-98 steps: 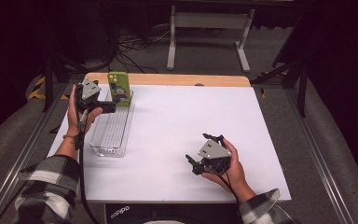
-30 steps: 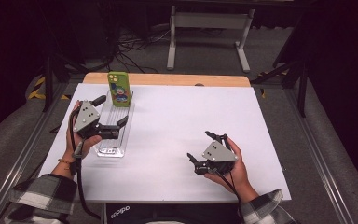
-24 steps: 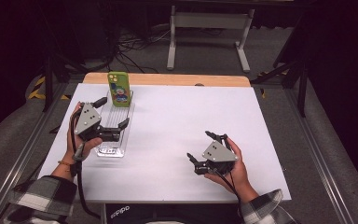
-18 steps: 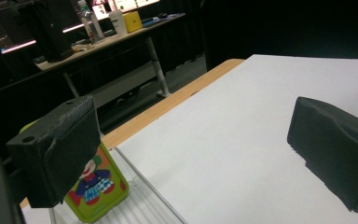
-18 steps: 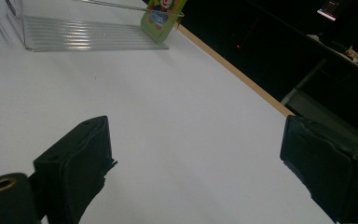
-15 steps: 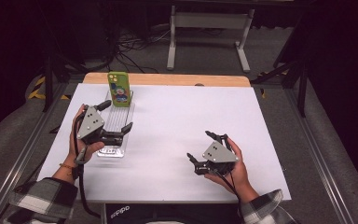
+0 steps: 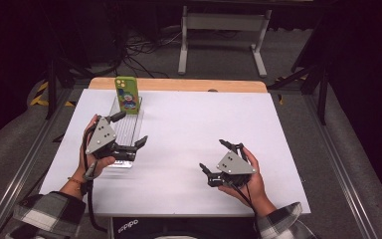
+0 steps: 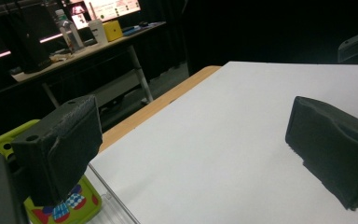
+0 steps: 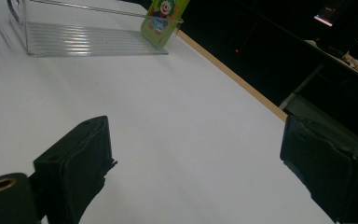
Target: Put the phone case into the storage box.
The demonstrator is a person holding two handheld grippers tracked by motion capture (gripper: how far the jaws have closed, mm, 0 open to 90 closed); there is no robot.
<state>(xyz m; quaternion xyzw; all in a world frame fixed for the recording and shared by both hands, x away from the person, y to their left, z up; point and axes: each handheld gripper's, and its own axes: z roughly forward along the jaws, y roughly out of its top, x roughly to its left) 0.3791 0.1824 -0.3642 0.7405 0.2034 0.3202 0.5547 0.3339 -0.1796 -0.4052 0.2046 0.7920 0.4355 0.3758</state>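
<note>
Your left claw (image 7: 129, 130) hangs released over the clear ribbed plastic tray (image 7: 124, 130), whose far end holds the upright green phone case with a clown print (image 7: 127, 94). Lower squarely before closing. Your right claw (image 7: 214, 160), also released, rests well apart on the white surface (image 7: 189, 124).

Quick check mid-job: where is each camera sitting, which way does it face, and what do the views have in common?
High view: above the person's side, looking forward and down on the table; both forearms, left claw and right claw show.
Left gripper view: rides the left claw, looking between its open jaws across the table toward a far desk.
Right gripper view: rides the right claw, looking across to the tray.
Shared: all three show the green phone case.
</note>
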